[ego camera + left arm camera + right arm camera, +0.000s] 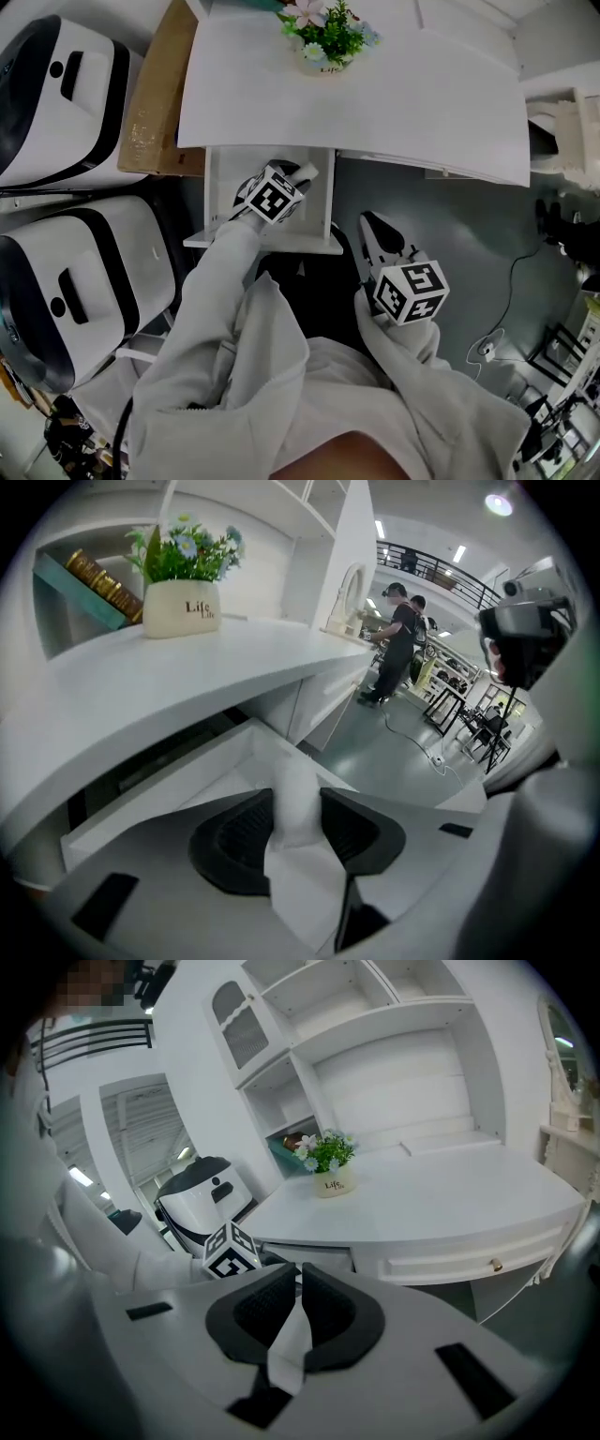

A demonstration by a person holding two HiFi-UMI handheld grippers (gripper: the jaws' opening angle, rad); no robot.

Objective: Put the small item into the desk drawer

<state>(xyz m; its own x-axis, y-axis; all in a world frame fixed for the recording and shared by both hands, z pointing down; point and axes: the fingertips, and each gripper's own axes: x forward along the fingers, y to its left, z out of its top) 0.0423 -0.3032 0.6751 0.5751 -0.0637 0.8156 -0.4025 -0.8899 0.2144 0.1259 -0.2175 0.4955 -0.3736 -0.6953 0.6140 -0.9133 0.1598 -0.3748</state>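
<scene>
Under the white desk (pixel 394 103) a white drawer (pixel 214 202) stands pulled out. My left gripper (pixel 298 174) reaches down into it, its marker cube above the drawer's middle. In the left gripper view a small white item (pixel 294 794) sits upright between the dark pads (pixel 234 841), which press on both of its sides, and the open drawer (pixel 159 794) lies right beyond it. My right gripper (pixel 372 227) hangs over the grey floor to the right of the drawer. Its jaws (pixel 300 1283) are together with nothing between them.
A flower pot (pixel 323 37) stands on the desk's far side. Two white-and-black machines (pixel 56 94) (pixel 75 281) and a cardboard sheet (pixel 159 94) crowd the left. A shut drawer with a knob (pixel 495 1265) is on the right. A cable (pixel 506 309) lies on the floor.
</scene>
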